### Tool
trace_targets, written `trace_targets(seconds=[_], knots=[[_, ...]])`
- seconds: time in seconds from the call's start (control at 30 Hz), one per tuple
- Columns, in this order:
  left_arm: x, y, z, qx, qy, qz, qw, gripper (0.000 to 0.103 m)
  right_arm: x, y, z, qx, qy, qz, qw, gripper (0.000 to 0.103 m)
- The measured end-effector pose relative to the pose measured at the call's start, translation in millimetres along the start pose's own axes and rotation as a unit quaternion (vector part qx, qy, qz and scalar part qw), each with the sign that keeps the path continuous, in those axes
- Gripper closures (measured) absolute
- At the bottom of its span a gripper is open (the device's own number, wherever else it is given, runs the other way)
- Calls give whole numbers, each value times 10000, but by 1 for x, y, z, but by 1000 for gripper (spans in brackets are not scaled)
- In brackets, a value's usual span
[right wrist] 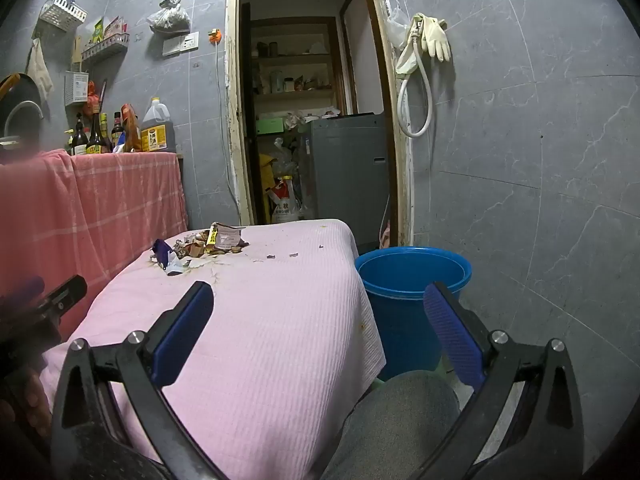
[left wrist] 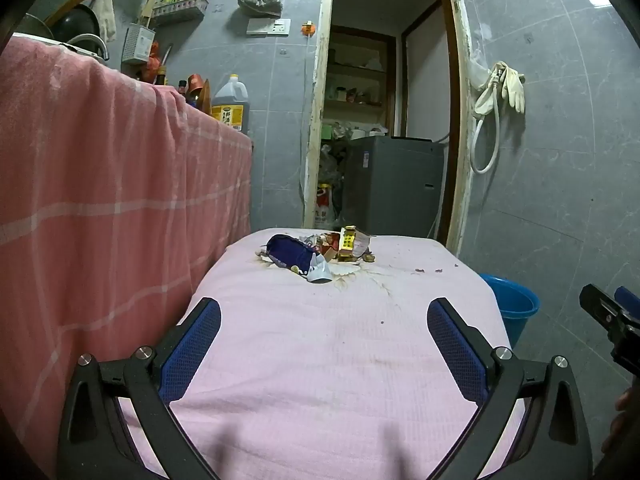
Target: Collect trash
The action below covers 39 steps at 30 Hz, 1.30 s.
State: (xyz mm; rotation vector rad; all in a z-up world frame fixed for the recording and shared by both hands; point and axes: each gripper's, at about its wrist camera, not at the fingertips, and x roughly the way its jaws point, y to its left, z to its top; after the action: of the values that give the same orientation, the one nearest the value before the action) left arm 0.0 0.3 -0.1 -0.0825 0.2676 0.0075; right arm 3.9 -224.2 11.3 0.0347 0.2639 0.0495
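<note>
Grey-tiled kitchen corner with a pink-covered tabletop (left wrist: 320,360) and a trash pile (left wrist: 316,250) at its far end.

The pile of torn wrappers and scraps, a dark blue wrapper (left wrist: 290,254) nearest and a yellow-and-red packet (left wrist: 348,242) behind it, lies on a stained patch of the pink cloth, with a few crumbs scattered to its right. A blue bucket (right wrist: 412,276) stands on the floor just beside the tabletop's right edge. The left claw (left wrist: 324,312) hovers over the near part of the cloth, its blue pads spread wide apart with nothing between them, well short of the pile. The right claw (right wrist: 320,300) is likewise spread wide and empty, over the tabletop's right corner and the bucket. A salmon checked cloth (left wrist: 100,200) drapes a counter on the left; an open doorway (right wrist: 312,100) lies behind.
</note>
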Motion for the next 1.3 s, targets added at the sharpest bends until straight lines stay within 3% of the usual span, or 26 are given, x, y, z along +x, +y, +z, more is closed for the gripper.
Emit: trace_targets(seconds=[1.3], knots=[[0, 0, 0, 19, 2, -4, 10000, 2, 1, 3, 1, 4, -36, 2, 10000, 0]])
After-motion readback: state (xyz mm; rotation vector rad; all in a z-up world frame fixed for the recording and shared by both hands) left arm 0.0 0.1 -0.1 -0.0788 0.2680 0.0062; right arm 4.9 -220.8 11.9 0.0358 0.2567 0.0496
